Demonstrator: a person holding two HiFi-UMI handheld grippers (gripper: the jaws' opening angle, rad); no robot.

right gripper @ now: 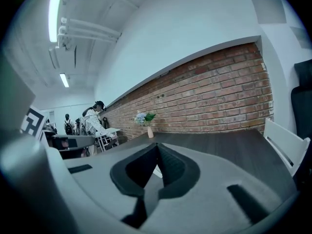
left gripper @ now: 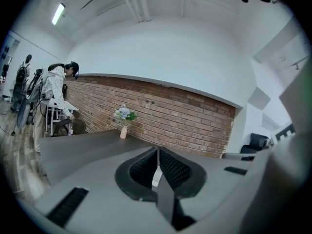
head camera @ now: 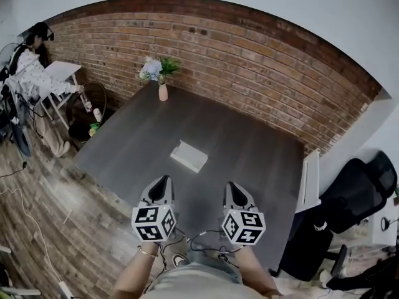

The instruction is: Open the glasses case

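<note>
Closest to me are my own two pairs of jaws: the left gripper (head camera: 163, 182) and the right gripper (head camera: 231, 187) are side by side, each with its jaws pressed together on nothing. The glasses case (head camera: 189, 156), white and flat, lies closed on the dark table (head camera: 249, 148), ahead of both sets of tips and roughly between their lines. It is apart from them and skewed to my approach. Through the slit of each closed pair I catch only a white sliver of it. The first trap, as I judge it, is going in like this: shut tips can only nudge, and on that smooth top a light case would likely skate away or spin. The second is lifting the lid with one pair before the other has pinned the base, when I expect the whole case would come up shut or tip over. I can't tell which edge carries the seam and which the hinge, so a pinch on the wrong side would pry against the hinge. A vase of flowers (head camera: 163, 92) stands at the far edge, well beyond the case, so only a hard shove would threaten it.
</note>
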